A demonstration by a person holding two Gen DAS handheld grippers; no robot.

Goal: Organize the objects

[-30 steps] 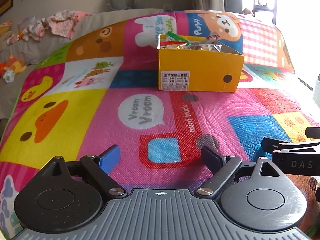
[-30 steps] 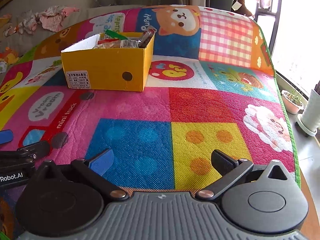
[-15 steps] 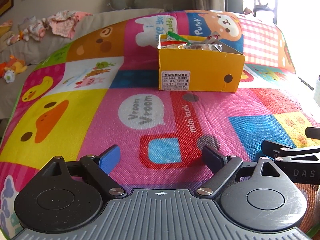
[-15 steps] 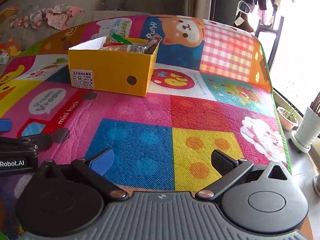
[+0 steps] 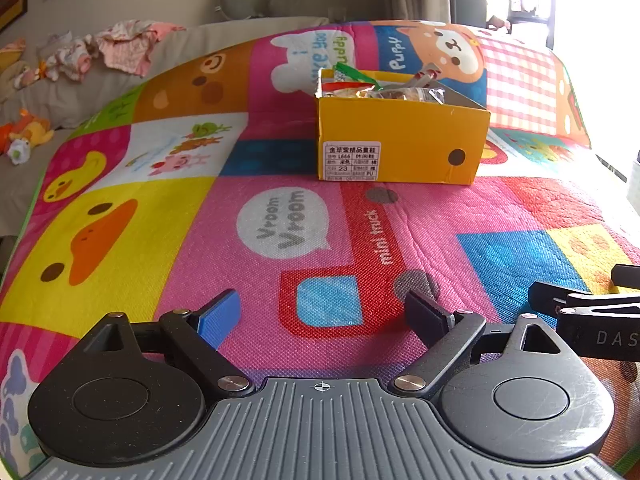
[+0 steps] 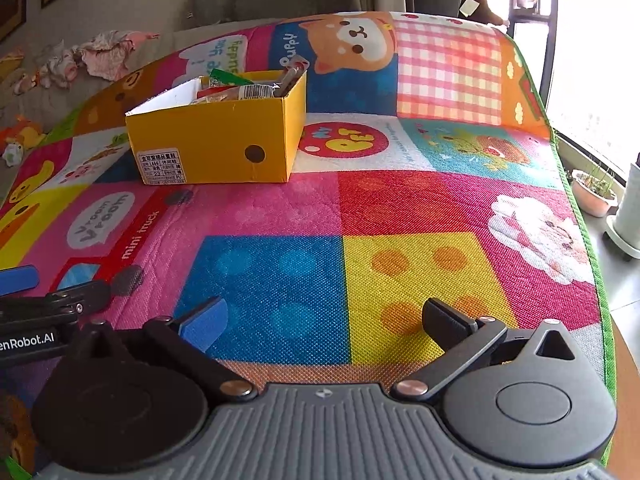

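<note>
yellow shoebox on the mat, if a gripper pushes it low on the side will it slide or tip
The yellow shoebox is wider than it is tall, so it would more likely slide than tip. The woven play mat may drag on it. Its thin cardboard walls may flex, and the snack packets piled to the rim probably add little weight.

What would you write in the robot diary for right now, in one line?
left gripper: open, empty | right gripper: open, empty | yellow box: on play mat, packets inside
</note>
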